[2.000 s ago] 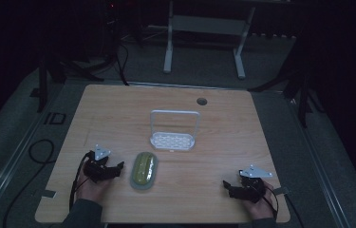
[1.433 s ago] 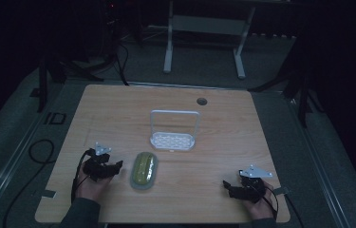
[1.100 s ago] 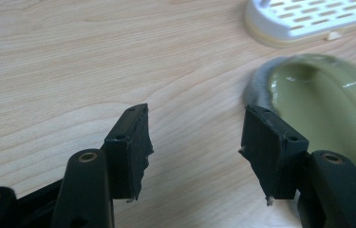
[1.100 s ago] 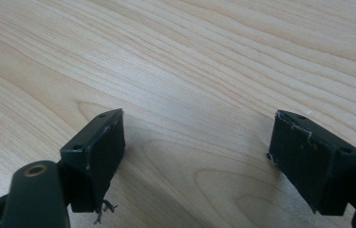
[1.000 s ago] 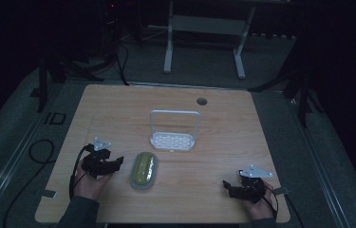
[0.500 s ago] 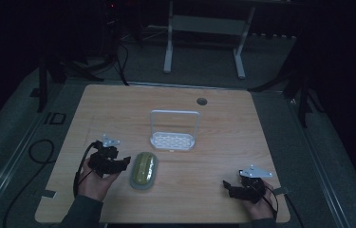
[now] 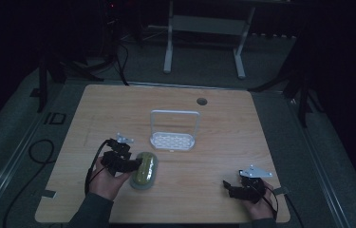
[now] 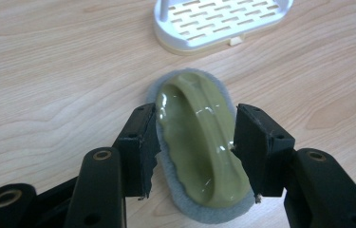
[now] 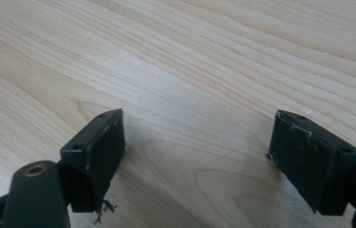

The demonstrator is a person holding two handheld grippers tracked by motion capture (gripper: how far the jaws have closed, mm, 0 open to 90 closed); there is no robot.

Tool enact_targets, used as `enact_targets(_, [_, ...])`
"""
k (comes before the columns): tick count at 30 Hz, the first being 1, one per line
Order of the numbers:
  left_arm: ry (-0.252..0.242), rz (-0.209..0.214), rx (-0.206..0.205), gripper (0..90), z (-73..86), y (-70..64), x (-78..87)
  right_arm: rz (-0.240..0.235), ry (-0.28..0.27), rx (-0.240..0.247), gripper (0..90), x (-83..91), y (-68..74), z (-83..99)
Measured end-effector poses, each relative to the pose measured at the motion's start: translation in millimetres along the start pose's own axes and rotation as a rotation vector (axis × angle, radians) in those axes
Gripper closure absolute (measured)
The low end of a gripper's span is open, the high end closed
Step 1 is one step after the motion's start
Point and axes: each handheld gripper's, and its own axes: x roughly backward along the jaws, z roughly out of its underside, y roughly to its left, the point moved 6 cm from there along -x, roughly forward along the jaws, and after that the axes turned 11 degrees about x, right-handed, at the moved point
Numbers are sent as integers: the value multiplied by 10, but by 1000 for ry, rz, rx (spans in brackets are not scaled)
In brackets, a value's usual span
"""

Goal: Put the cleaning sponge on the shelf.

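The olive-green scrubbing pad (image 8: 199, 142), with its grey felt underside, lies flat on the wooden bench (image 7: 261, 137), just in front of the white slotted soap rack (image 7: 174, 137). The left gripper (image 8: 196, 142) straddles the pad's green handle, jaws apart and close on either side, contact unclear. The right gripper (image 9: 197, 156) rests near the bench's front right corner, jaws wide apart over bare wood.

Right gripper (image 9: 197, 156) low over bare wooden table (image 9: 204, 61) — black jaws spread wide.
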Motion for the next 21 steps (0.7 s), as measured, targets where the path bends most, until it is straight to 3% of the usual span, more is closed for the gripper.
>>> enact_targets(21, [122,-16,10,493,-37,-135,-310,1,-1,1,187,0,-1,0])
